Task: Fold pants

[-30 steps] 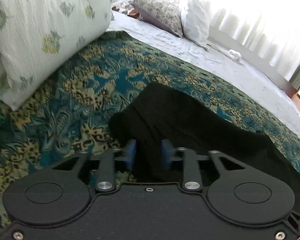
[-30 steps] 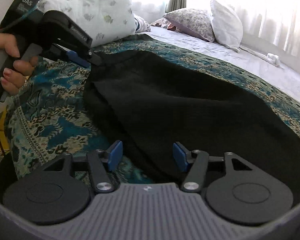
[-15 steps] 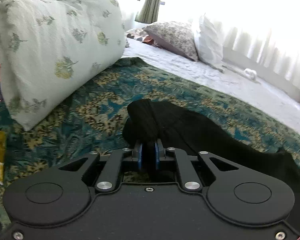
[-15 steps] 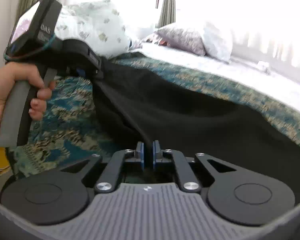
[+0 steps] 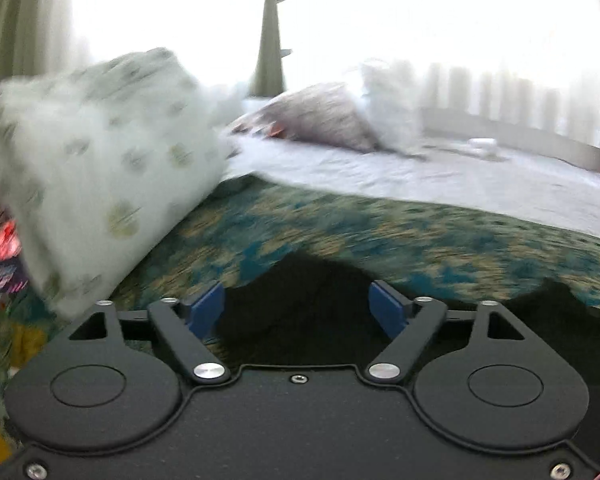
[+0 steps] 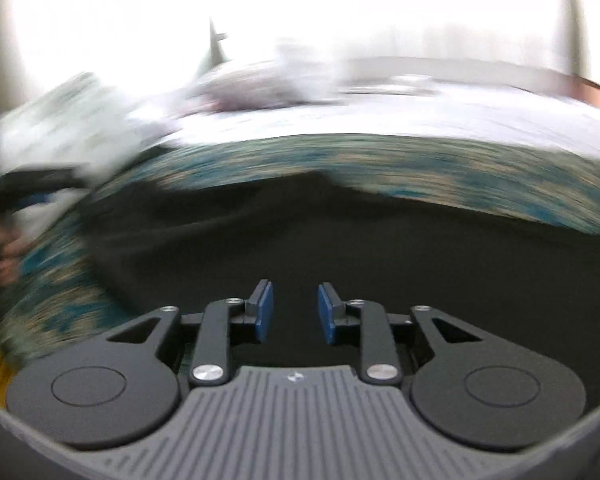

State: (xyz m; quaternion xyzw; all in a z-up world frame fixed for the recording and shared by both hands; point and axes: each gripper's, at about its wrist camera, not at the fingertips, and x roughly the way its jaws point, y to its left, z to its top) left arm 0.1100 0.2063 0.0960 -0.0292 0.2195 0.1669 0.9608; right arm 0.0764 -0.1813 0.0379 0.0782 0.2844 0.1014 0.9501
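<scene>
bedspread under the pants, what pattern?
Teal and gold ornate print on the bedspread; clearest in the left wrist view.

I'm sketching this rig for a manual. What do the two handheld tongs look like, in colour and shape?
Both tongs share one build: blue flat pads on black linkage arms with silver pivot pins, flanked by two round black discs. The left tongs sit on a smooth black body with small screws. The right tongs sit on a grey ribbed body bearing a small pale mark. No cables or sleeves show.
</scene>
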